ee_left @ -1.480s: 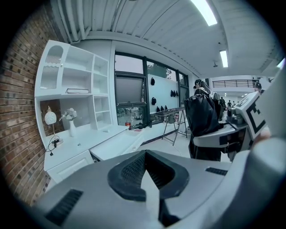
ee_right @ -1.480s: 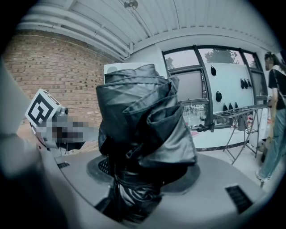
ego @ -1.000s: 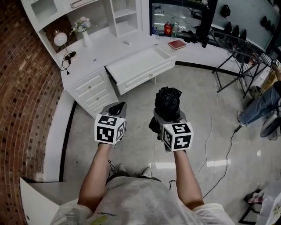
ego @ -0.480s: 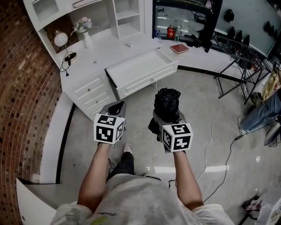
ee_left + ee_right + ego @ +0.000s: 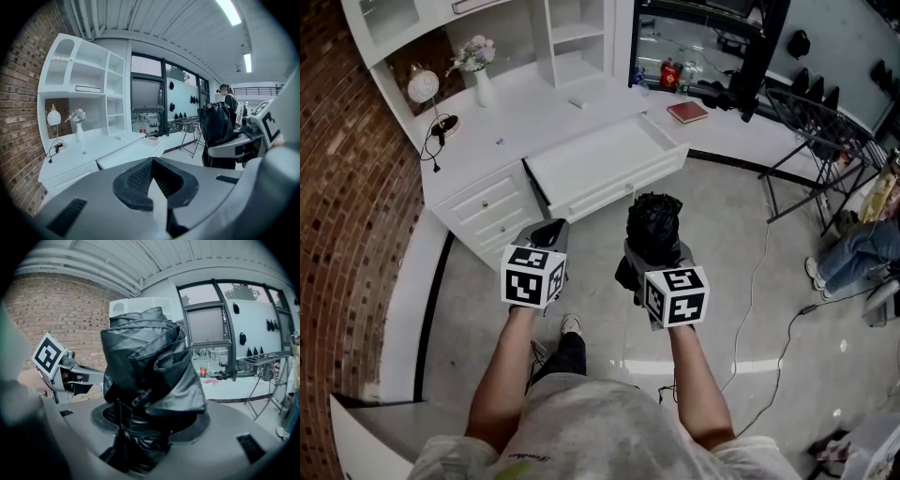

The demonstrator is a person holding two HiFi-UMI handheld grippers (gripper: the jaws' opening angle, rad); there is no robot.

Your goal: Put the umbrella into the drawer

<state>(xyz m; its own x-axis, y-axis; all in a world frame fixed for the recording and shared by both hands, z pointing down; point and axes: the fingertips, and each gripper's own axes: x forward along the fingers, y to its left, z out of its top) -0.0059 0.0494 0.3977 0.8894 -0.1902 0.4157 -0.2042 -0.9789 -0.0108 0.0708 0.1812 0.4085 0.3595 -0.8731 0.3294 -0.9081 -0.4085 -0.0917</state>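
Observation:
A folded black umbrella (image 5: 654,225) stands upright in my right gripper (image 5: 653,251), which is shut on its lower part; in the right gripper view the umbrella (image 5: 149,380) fills the middle. My left gripper (image 5: 547,233) is shut and holds nothing; in the left gripper view its pads (image 5: 140,177) meet. The white desk's wide drawer (image 5: 605,164) stands pulled out, ahead of both grippers and some way off. Both grippers hang over the floor in front of the desk.
A white desk (image 5: 516,117) with shelves carries a vase of flowers (image 5: 478,66), a round lamp (image 5: 423,87) and a red book (image 5: 687,112). A metal rack (image 5: 820,141) stands to the right, a cable (image 5: 769,309) lies on the floor, and a person's legs (image 5: 853,262) show at the far right.
The desk and drawer have shifted slightly nearer and rightward in the head view as the person steps forward. Both grippers keep their pose, the umbrella still held.

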